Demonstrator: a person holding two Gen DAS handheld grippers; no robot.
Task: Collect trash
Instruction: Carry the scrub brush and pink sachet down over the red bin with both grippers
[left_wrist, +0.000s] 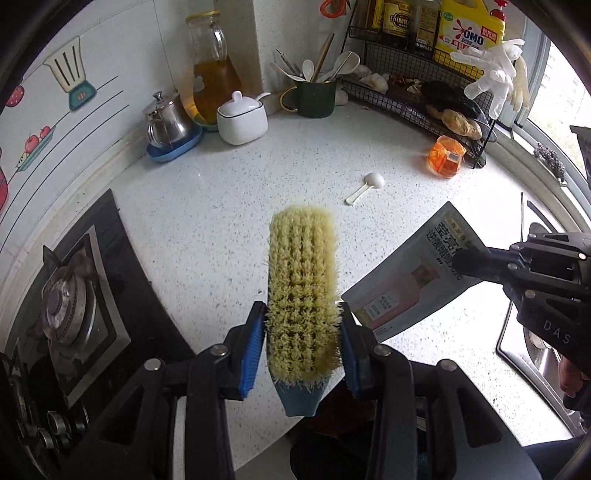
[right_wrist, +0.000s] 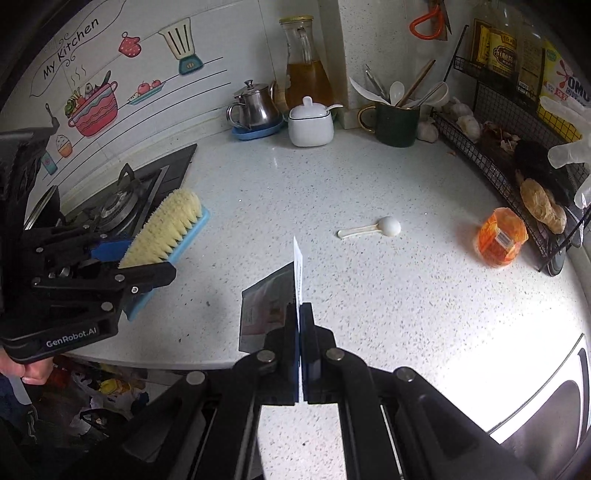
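Nearest, the left gripper (left_wrist: 303, 317) has its blue-padded fingers (left_wrist: 255, 347) pressed against the sides of a scrubbing brush with pale yellow bristles and a light blue plastic back (left_wrist: 301, 291), held bristles-up over the near part of the white speckled stone countertop (left_wrist: 207, 206). Just beside it, the right gripper (right_wrist: 299, 314) has its fingers pinched tight on a flat grey printed card or packet (right_wrist: 264, 310), held on edge like a makeshift dustpan.

Below the counter's front edge, a heap of mixed rubbish (right_wrist: 107, 391) lies low down, so some trash seems already gathered; whether it sits in a bin I cannot tell.

Farther out on the counter, a small white plastic scoop (right_wrist: 384, 226) lies alone, and beyond it an orange transparent wrapped packet (right_wrist: 501, 236) stands just beside a black wire rack (right_wrist: 491, 162). These look like what remains; the sweeping judged still ahead.
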